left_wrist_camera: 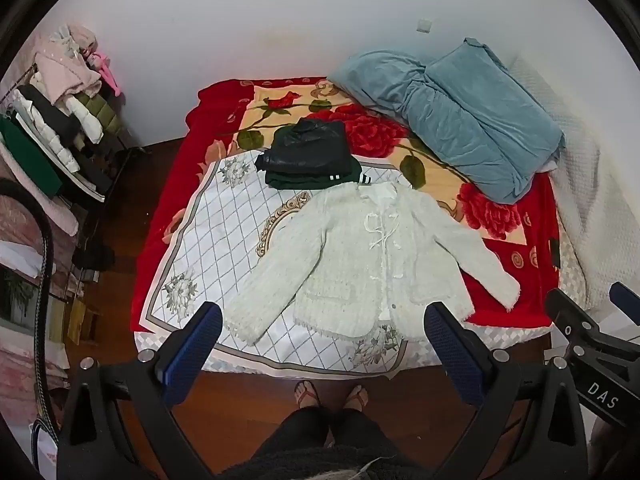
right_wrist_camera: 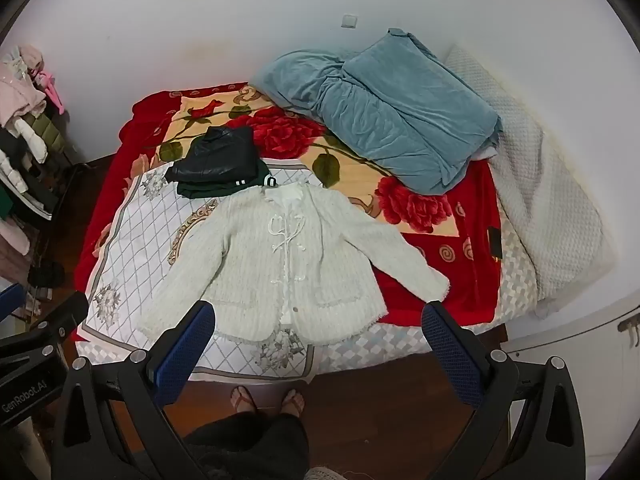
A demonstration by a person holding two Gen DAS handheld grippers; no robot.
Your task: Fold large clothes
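A white fuzzy jacket (left_wrist_camera: 360,260) lies flat and face up on the bed, sleeves spread to both sides; it also shows in the right wrist view (right_wrist_camera: 280,264). My left gripper (left_wrist_camera: 322,344) is open and empty, held above the bed's near edge in front of the jacket's hem. My right gripper (right_wrist_camera: 318,344) is open and empty, also above the near edge, to the right of the left one. Its body shows in the left wrist view (left_wrist_camera: 592,344). Neither gripper touches the jacket.
A stack of folded dark clothes (left_wrist_camera: 308,156) sits behind the jacket. A blue quilt (left_wrist_camera: 460,112) is piled at the back right. The bed has a red flower blanket (left_wrist_camera: 360,128) and a white patterned cloth (left_wrist_camera: 224,240). A clothes rack (left_wrist_camera: 52,132) stands left. My feet (left_wrist_camera: 332,396) stand on the wood floor.
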